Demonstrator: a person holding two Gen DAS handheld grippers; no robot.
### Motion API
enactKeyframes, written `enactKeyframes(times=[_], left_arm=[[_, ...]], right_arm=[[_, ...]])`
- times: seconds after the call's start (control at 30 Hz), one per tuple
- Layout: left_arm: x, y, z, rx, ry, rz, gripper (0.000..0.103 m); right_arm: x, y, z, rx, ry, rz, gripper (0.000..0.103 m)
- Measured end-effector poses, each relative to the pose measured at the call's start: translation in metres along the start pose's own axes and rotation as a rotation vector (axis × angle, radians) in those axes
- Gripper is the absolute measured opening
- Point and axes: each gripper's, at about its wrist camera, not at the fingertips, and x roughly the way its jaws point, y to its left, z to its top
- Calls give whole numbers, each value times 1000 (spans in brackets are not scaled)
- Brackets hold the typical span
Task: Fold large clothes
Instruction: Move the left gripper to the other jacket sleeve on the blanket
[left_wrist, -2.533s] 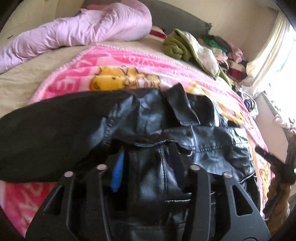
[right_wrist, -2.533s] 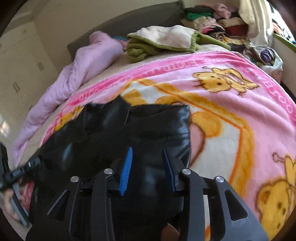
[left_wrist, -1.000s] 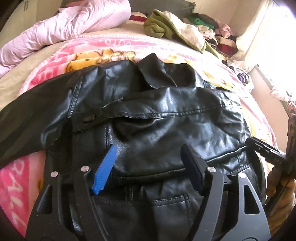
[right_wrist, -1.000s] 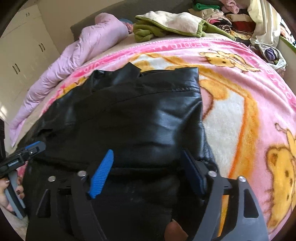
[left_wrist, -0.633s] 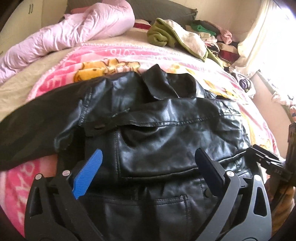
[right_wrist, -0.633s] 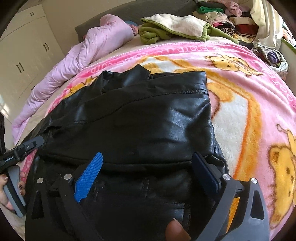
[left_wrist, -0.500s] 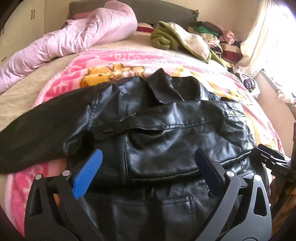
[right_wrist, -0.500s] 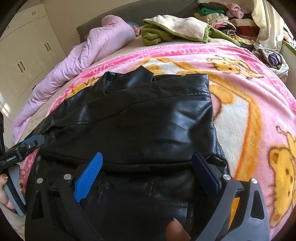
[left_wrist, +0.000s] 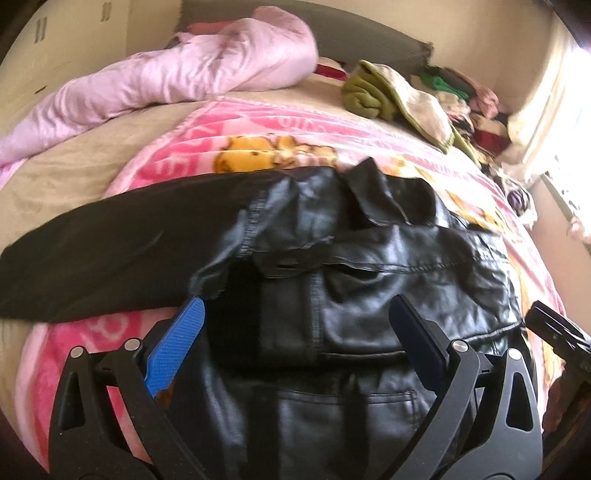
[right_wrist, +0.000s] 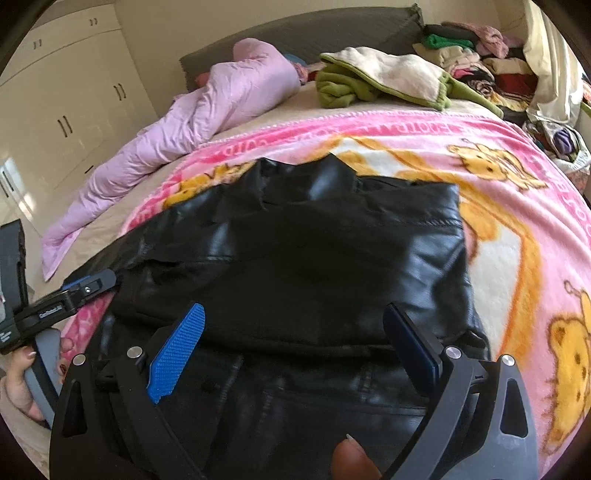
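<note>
Two hand-held grippers hang over a bed, each seen from its own wrist camera. Nearest the lens, the left hand-held gripper has its jaws spread wide, having just been opening, with nothing pinched between its blue pads; the jacket lies below them, untouched. The right hand-held gripper is likewise spread wide, its jaws also having just been opening, and holds nothing; a fingertip shows at the bottom edge of its view. Beneath both lies a black leather jacket, folded across its middle so that the lower part is doubled over the upper, its collar pointing away from the cameras. One sleeve stretches flat out to the left in the left wrist view. In the right wrist view, a person's hand grips the left tool's handle at the far left edge. The jacket rests on a pink blanket printed with yellow cartoon bears. Farther back, a crumpled lilac duvet lies along the bed's left side, and a green and cream garment sits near the headboard. Beyond, at the right, a heap of mixed clothes is piled beside a pale curtain. White wardrobe doors fill the far left.
</note>
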Motion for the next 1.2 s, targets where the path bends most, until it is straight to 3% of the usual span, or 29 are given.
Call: enactKeyframes(times=[0.17,0.63,1.2], left_arm=[[-7,25,3,-49,-32,81,94],[-21,75,8,-184,-75,151,94],[-41,164,-1,-398,-125,359,94]], right_arm=[[-1,27,7,-45,-30,15,97],[11,94,19,-133,-57,94,97],[42,169,29,-276,-50,177,97]])
